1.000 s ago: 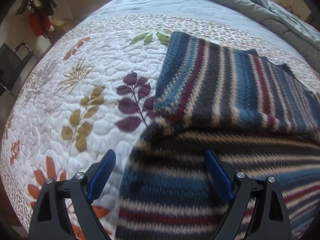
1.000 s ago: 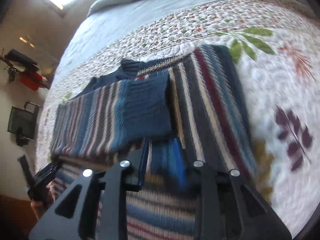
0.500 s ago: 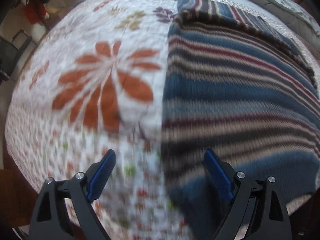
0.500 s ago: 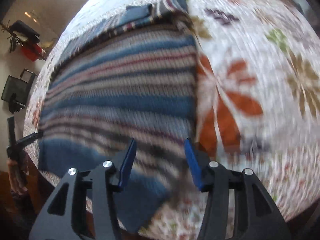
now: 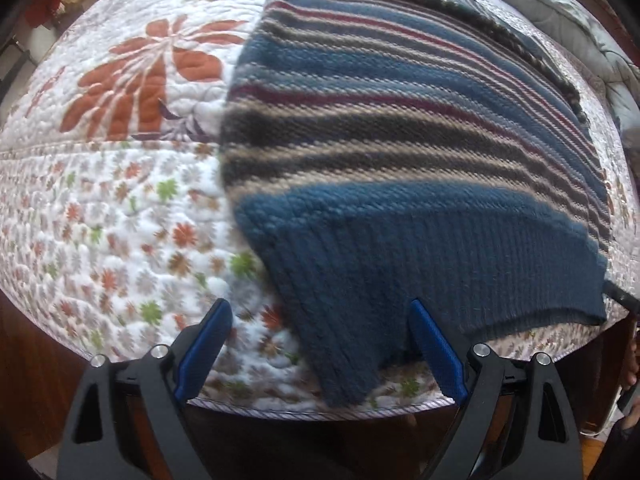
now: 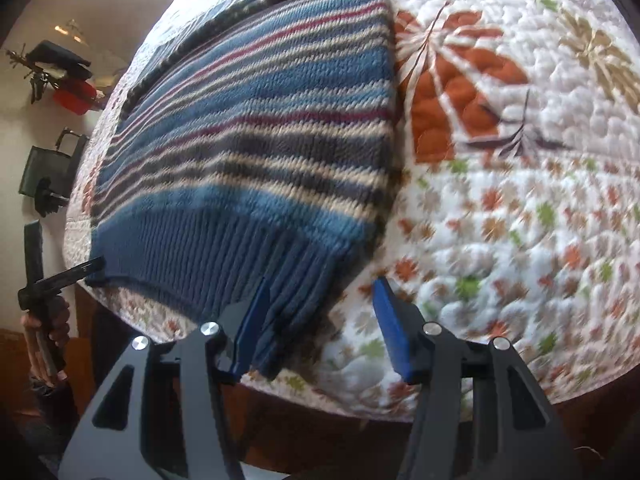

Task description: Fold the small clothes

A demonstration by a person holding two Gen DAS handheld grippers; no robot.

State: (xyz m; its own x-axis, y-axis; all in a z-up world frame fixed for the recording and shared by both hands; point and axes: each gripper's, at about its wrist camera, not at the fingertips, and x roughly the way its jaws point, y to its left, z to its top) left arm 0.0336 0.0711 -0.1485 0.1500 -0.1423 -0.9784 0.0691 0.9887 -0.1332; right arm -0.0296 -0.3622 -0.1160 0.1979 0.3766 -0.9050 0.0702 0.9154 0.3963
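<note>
Starting at the left, we see our left gripper (image 5: 320,348) held over the near edge of the bed, its blue pads spread wide with nothing pinched; the near left corner of the sweater's ribbed navy hem lies beneath the gap, closer to the right pad, and no pad presses on it. The striped sweater (image 5: 400,140) lies flat on the floral quilt (image 5: 120,220), its hem at the bed's near edge and its blue, tan, dark and maroon stripes running across towards the far folded part. Further right, our right gripper (image 6: 320,320) stands about half open, its jaws having just been opening; the hem's right corner (image 6: 296,304) sits between them against the left pad, but we see no squeeze on it. Beyond it, only quilt.
</note>
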